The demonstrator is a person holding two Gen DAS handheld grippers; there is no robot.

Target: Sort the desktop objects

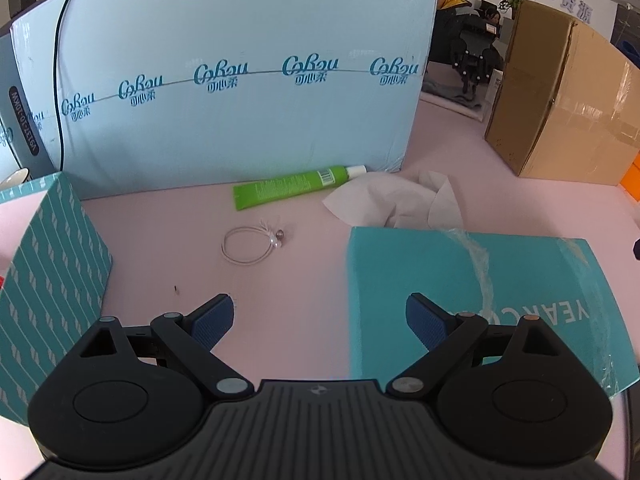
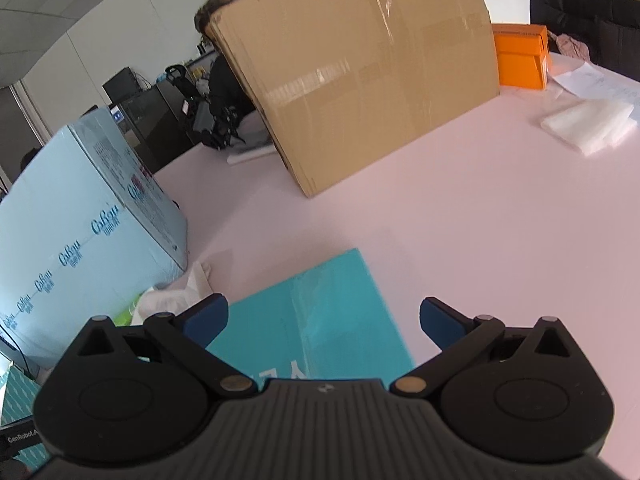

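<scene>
- My left gripper (image 1: 319, 316) hangs above the pink desk (image 1: 280, 280) with its jaws spread wide; nothing lies between the blue pads (image 1: 212, 322) and they touch nothing.
- Ahead of the left gripper, a white hair tie (image 1: 250, 244) with a small bead lies flat on the desk, apart from everything else.
- Beyond the hair tie, a green tube (image 1: 294, 186) with a white cap lies on its side, just in front of the pale blue carton (image 1: 240, 80) that stands across the back.
- A crumpled white tissue (image 1: 394, 200) sits beside the tube's cap end and reaches the far edge of the teal box lid (image 1: 480, 280).
- The teal box lid lies flat on the desk, under the left gripper's right finger as I see it; whether they touch I cannot tell.
- A teal striped box (image 1: 52, 272) stands open at the left edge of the left wrist view.
- My right gripper (image 2: 323, 318) is likewise spread wide and holds nothing; it hovers over the teal box lid (image 2: 320, 312), with one blue pad (image 2: 206, 320) above the lid's edge.
- In the right wrist view, a brown cardboard box (image 2: 360, 80) stands further back on the desk, with an orange box (image 2: 520, 60) behind it and white foam sheets (image 2: 588, 124) to the right.
</scene>
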